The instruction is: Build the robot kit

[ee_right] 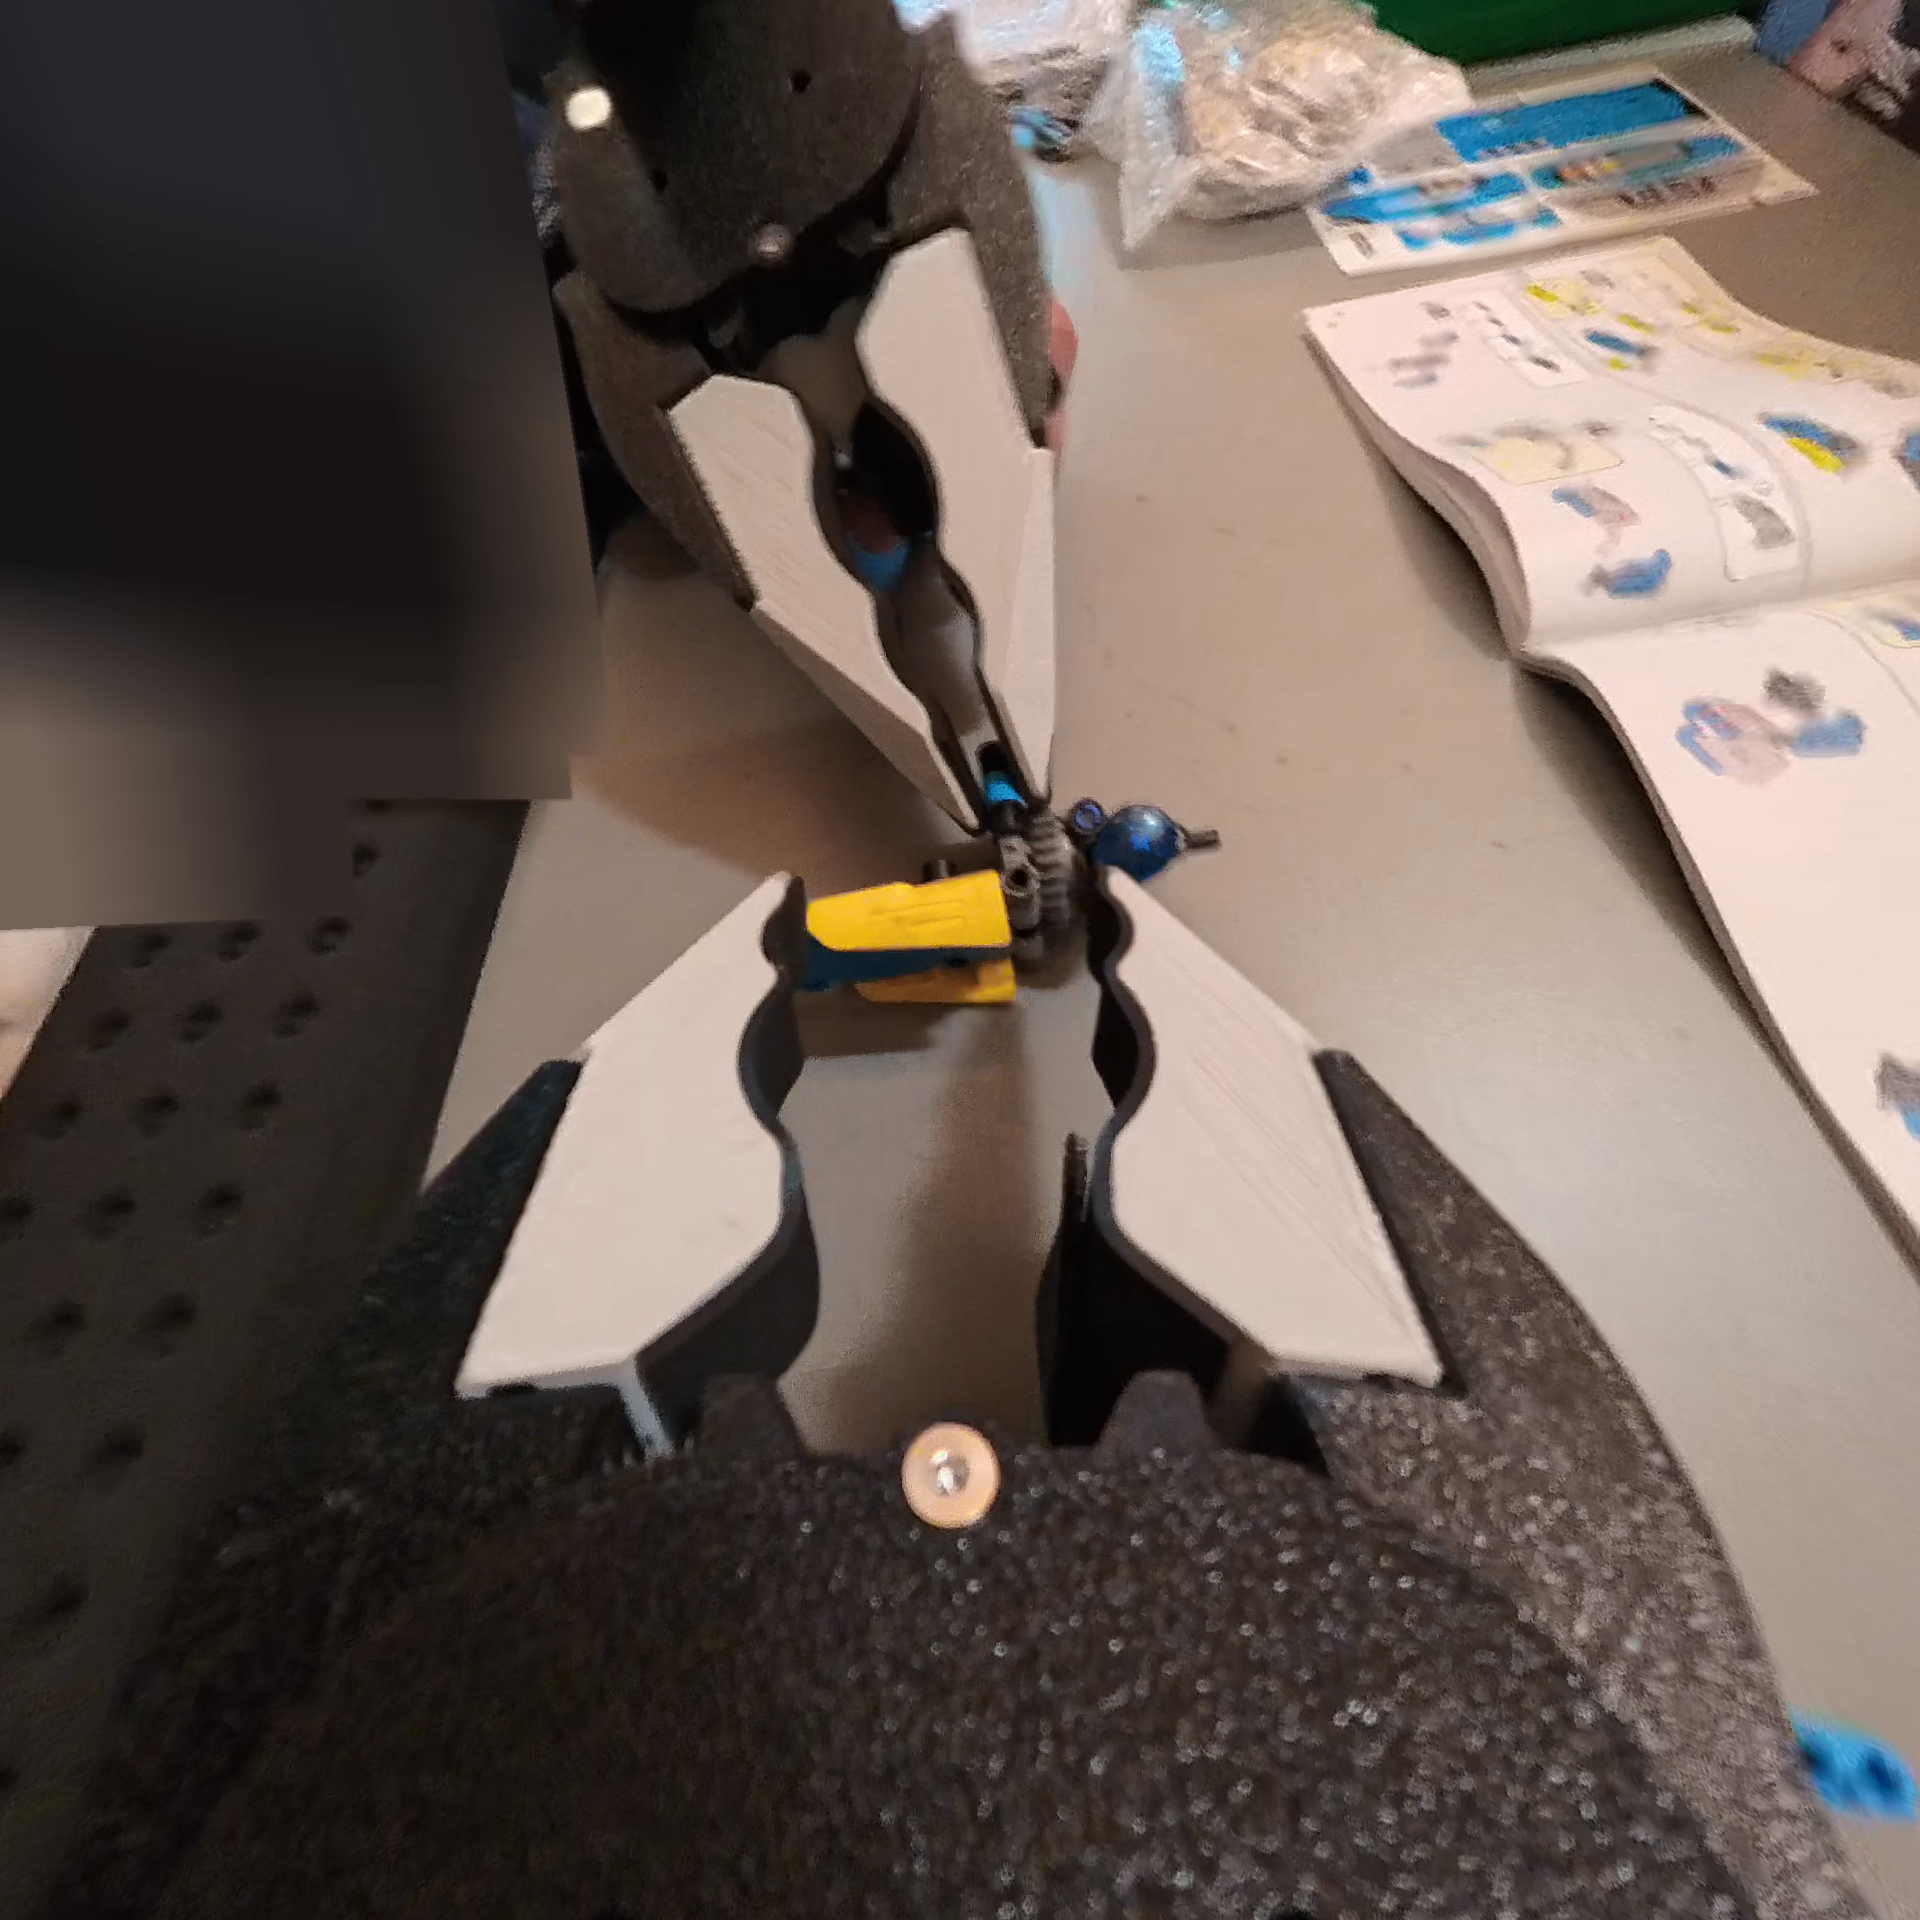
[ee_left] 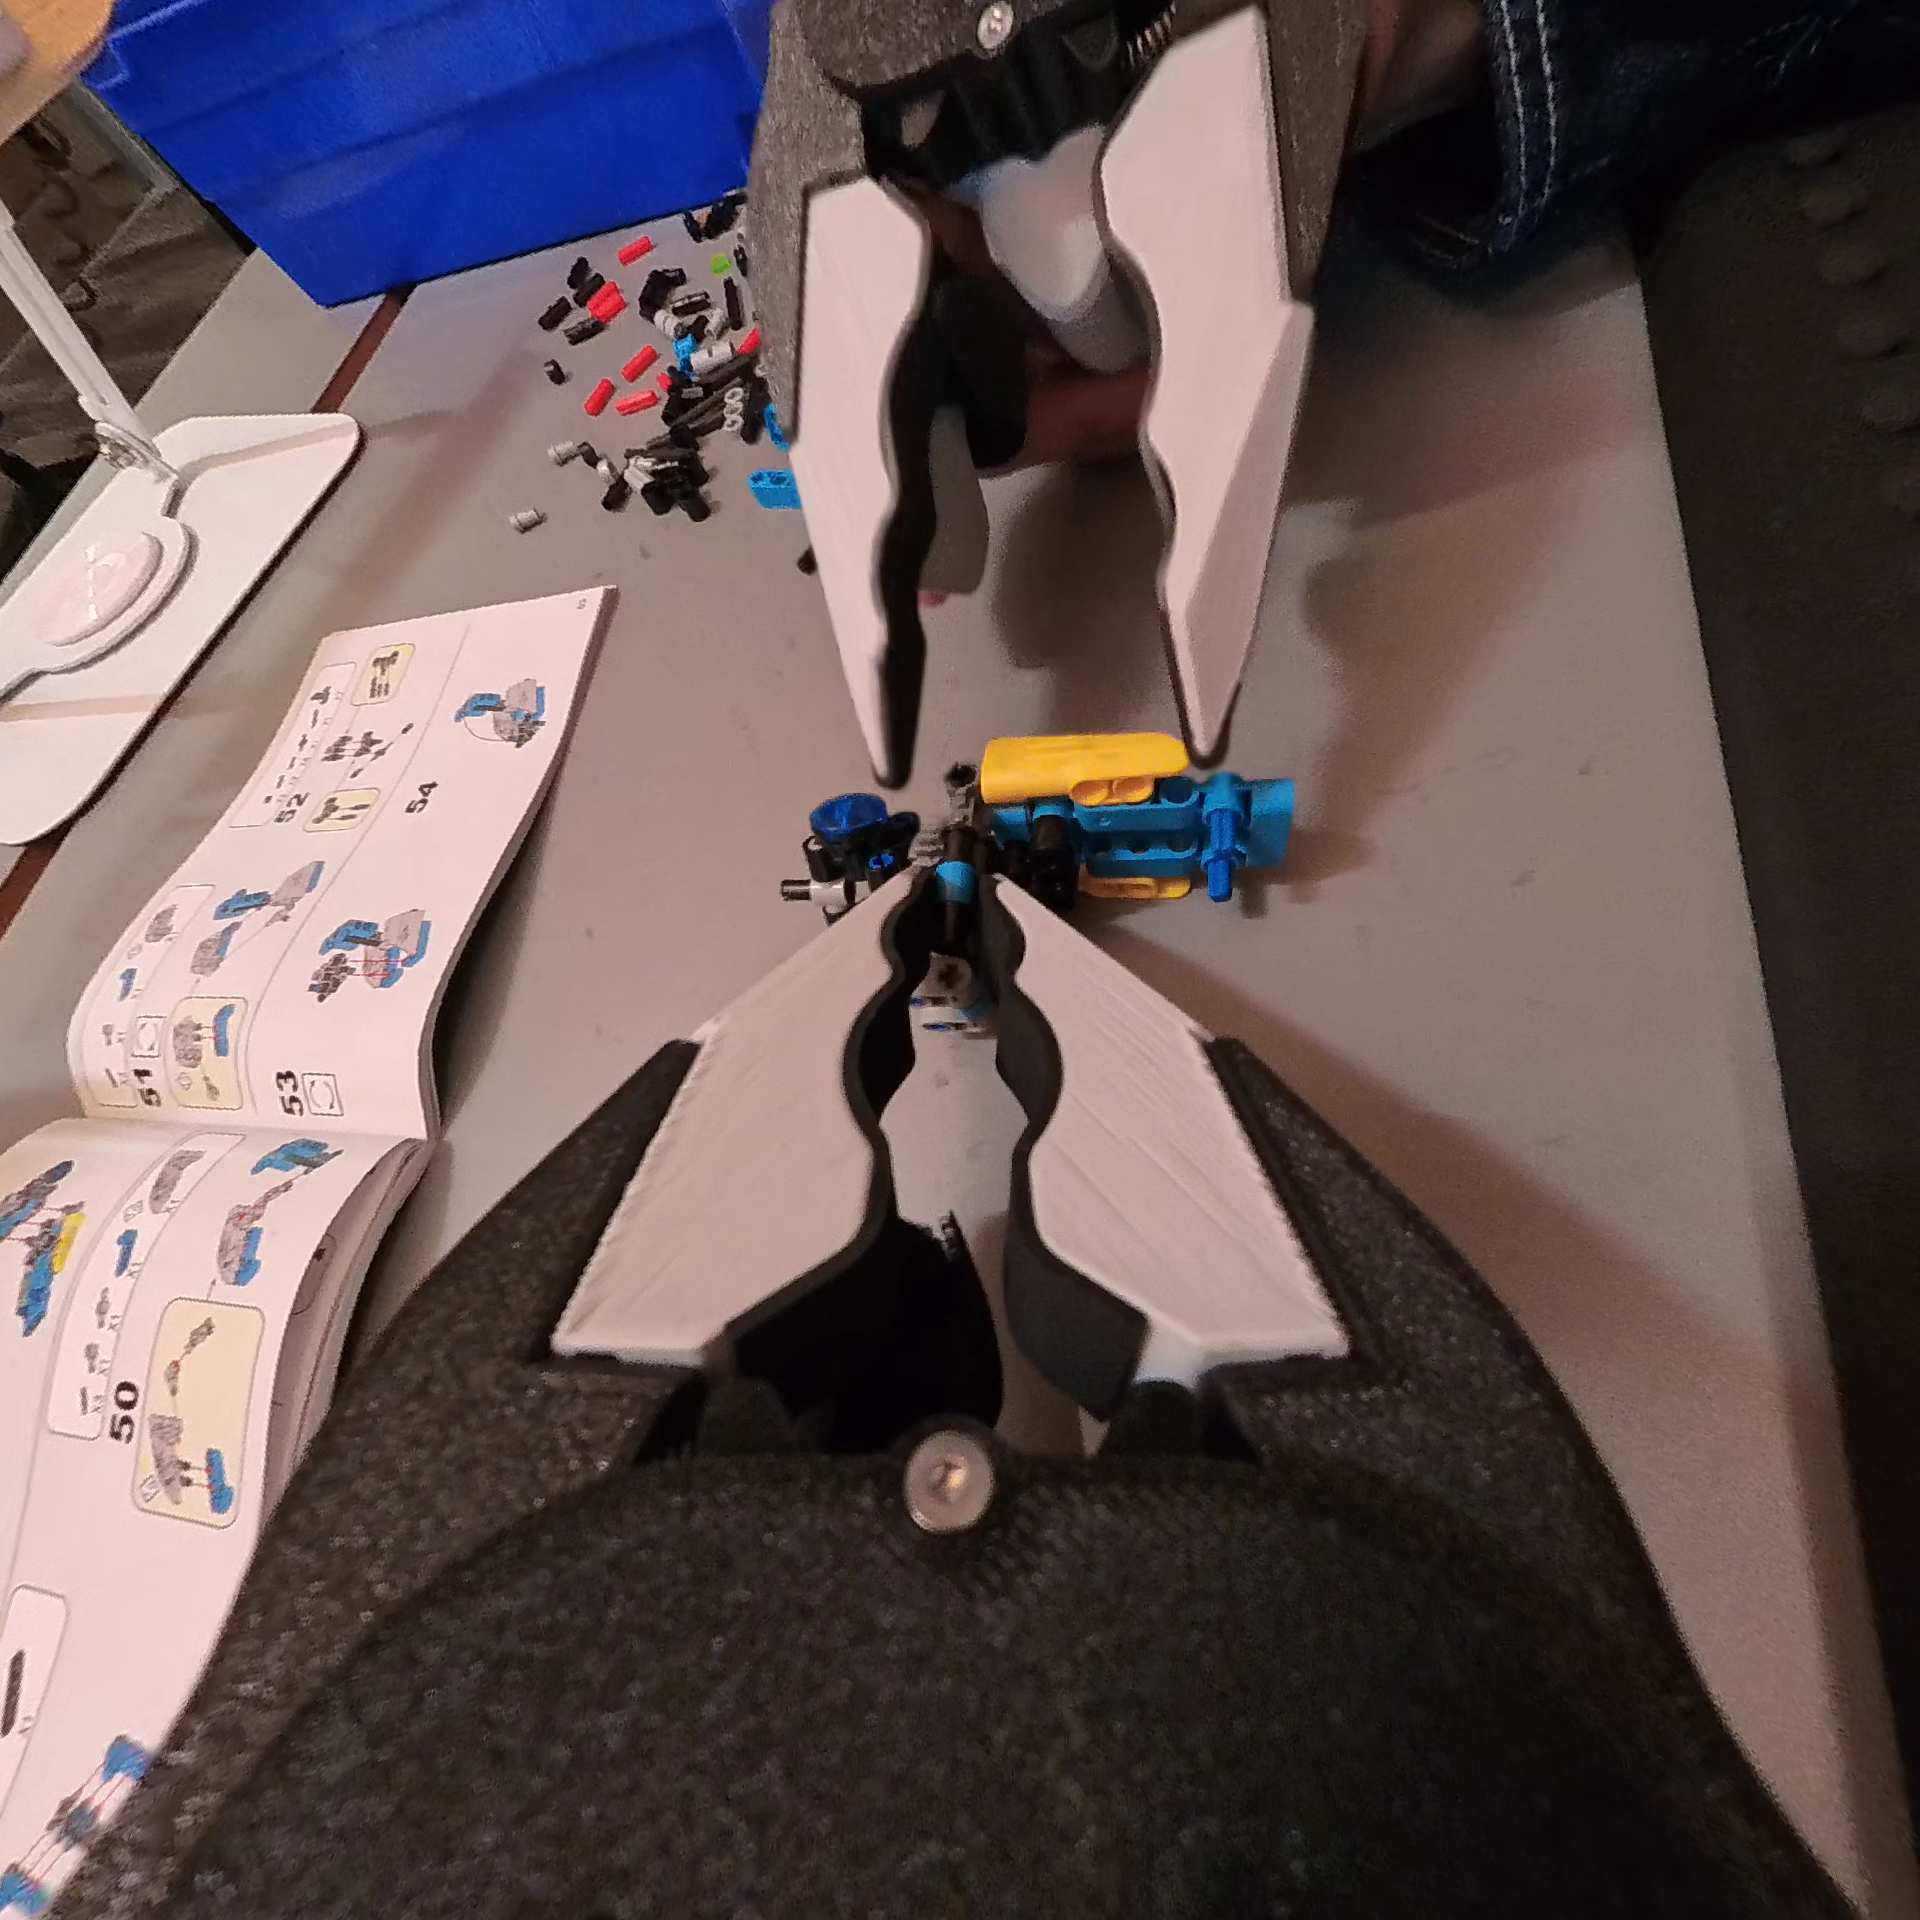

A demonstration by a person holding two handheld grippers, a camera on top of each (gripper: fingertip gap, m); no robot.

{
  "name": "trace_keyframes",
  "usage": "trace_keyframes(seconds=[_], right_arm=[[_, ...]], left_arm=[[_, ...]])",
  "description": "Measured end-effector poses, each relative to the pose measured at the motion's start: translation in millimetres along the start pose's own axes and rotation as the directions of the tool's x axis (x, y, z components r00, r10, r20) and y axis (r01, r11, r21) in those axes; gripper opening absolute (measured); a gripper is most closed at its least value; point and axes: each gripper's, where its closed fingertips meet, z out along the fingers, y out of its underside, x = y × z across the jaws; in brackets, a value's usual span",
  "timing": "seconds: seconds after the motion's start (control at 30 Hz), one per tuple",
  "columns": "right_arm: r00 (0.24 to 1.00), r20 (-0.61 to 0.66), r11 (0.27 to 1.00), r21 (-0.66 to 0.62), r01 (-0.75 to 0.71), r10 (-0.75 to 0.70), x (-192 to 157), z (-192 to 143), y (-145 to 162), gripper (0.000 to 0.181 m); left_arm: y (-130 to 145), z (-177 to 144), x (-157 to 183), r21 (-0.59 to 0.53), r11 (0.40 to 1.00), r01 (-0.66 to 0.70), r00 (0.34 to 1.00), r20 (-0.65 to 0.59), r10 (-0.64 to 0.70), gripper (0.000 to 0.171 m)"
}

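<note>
On the grey tabletop (ee_left: 1455,1039) a small toy-brick assembly of blue, yellow and black plastic parts (ee_left: 1101,831) is taken as the landmark. Left of it, in the left wrist view, an open white instruction booklet with printed building diagrams (ee_left: 343,883) is seen, and beyond that a flat white lamp base (ee_left: 156,540). Farther back from the assembly, a scatter of loose black, red and blue plastic pins (ee_left: 665,384) is spread before a blue plastic bin (ee_left: 436,135).

The assembly's long axis is laid crosswise to both grippers, with a round dark-blue knob (ee_left: 847,821) at one end and a blue pin at the other. A thin black-and-blue stem standing off the assembly's middle is pinched by the left gripper (ee_left: 956,894), whose white fingers are pressed nearly together on it. The right gripper (ee_right: 940,935) is held spread, its fingertips just either side of the yellow end, and no contact can be confirmed. Both are equally close; only the left has a hold.

Right of the assembly in the right wrist view, clear plastic bags of parts (ee_right: 1247,104) and a blue-and-white printed sheet (ee_right: 1558,166) are seen. Printing is carried by booklet and sheet; no brand mark can be made out.
</note>
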Motion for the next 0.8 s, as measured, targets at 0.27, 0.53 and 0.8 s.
trace_keyframes(seconds=[0.27,0.53,0.8], right_arm=[[0.667,0.145,0.677,-0.028,-0.736,0.731,-12,-5,7,0.037],[0.510,0.161,0.521,-0.030,-0.853,0.845,-5,1,9,0.015],[0.511,0.109,0.520,-0.075,-0.851,0.852,-4,3,9,0.011]], left_arm=[[-1,-1,4,-0.032,0.999,-0.036,0.994,0.099,0.039,0.008],[0,-2,4,-0.023,1.000,0.004,0.997,0.075,-0.002,0.008],[0,-2,5,-0.030,0.999,0.015,0.997,0.070,-0.013,0.008]])
